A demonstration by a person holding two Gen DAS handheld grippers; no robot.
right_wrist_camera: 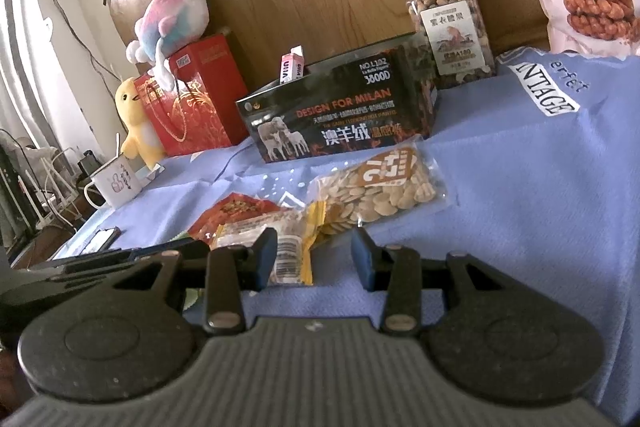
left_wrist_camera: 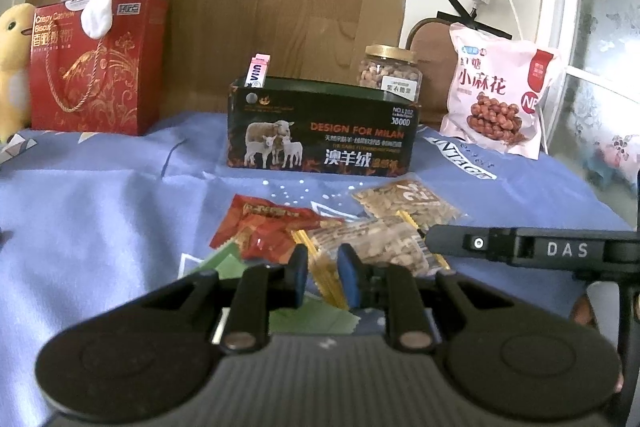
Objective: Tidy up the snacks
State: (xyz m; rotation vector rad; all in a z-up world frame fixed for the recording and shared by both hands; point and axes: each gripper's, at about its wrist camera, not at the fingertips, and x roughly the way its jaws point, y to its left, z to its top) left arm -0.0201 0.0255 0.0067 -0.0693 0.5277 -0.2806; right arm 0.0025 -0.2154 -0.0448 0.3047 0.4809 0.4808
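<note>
Nearest in the left wrist view, the left gripper (left_wrist_camera: 323,277) sits low at 6 o'clock over the blue cloth (left_wrist_camera: 100,211). Its jaws stand a narrow gap apart, with the yellow-edged end of a clear snack packet (left_wrist_camera: 372,241) showing between them. The pads do not look pressed onto it, so I read nothing as clamped. At 8 o'clock of that packet a green wrapper (left_wrist_camera: 224,261) peeks from under the fingers.

In the right wrist view the right gripper (right_wrist_camera: 314,255) hovers with its jaws held wider apart and empty. Its left pad is just beside the barcode end of the same packet, its right pad over bare cloth.

Just beyond, at 11 o'clock of the left gripper, lies a red packet (left_wrist_camera: 268,227), touching the clear one. At 1 o'clock lies a bag of pale round biscuits (right_wrist_camera: 380,191).

Further back stands the open dark box (left_wrist_camera: 320,127) with sheep printed on it. Only a pink carton (left_wrist_camera: 258,71) pokes from its left end. Behind it at 1 o'clock stand a nut jar (left_wrist_camera: 392,71) and a big pink bag (left_wrist_camera: 500,95).

By my judgement the sorting has barely begun: one item is in the box, four small packets remain loose on the cloth.
</note>
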